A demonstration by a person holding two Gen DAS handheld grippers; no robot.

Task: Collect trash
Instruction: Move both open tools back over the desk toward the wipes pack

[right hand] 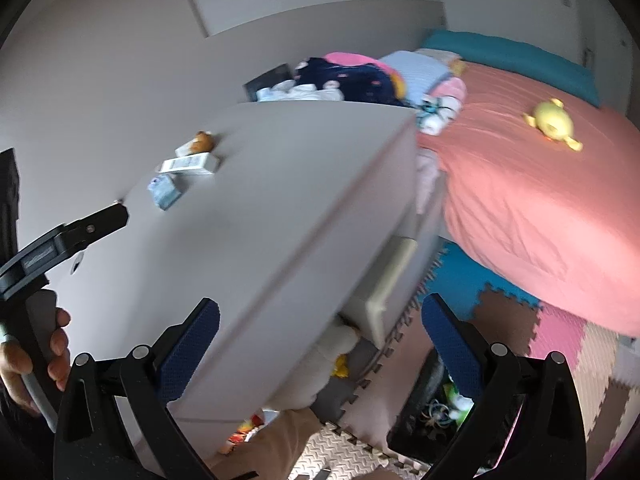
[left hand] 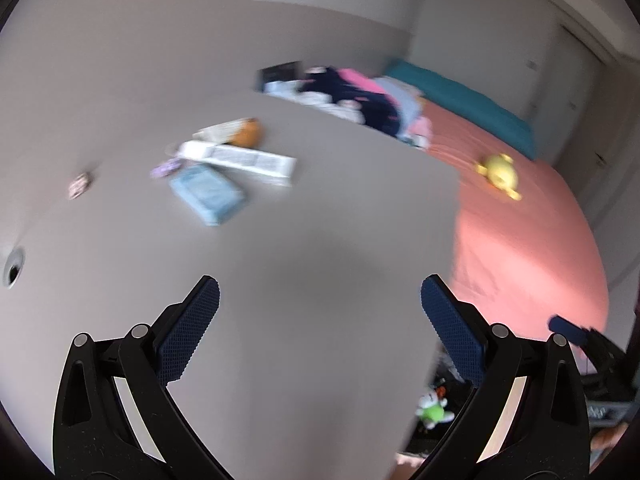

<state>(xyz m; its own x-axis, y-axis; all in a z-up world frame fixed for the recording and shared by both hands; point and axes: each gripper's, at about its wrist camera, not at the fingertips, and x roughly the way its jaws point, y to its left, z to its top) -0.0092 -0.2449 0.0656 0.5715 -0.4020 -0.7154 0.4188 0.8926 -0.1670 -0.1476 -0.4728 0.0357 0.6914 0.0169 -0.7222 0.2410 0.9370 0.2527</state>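
While both views are pretty blurry, the left gripper (left hand: 320,300) and right gripper (right hand: 320,312) are seen spread wide with nothing held. The trash is clustered at the far side of the grey tabletop (left hand: 300,260): a pale blue packet (left hand: 206,194), a long white box (left hand: 240,158) and a small wrapper (left hand: 79,185) off alone. A yellow plush (left hand: 499,174) is left on the bed (left hand: 528,248).

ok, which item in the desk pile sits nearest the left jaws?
The pale blue packet, at the pile's near edge; the long white box and orange-brown item lie beyond it.
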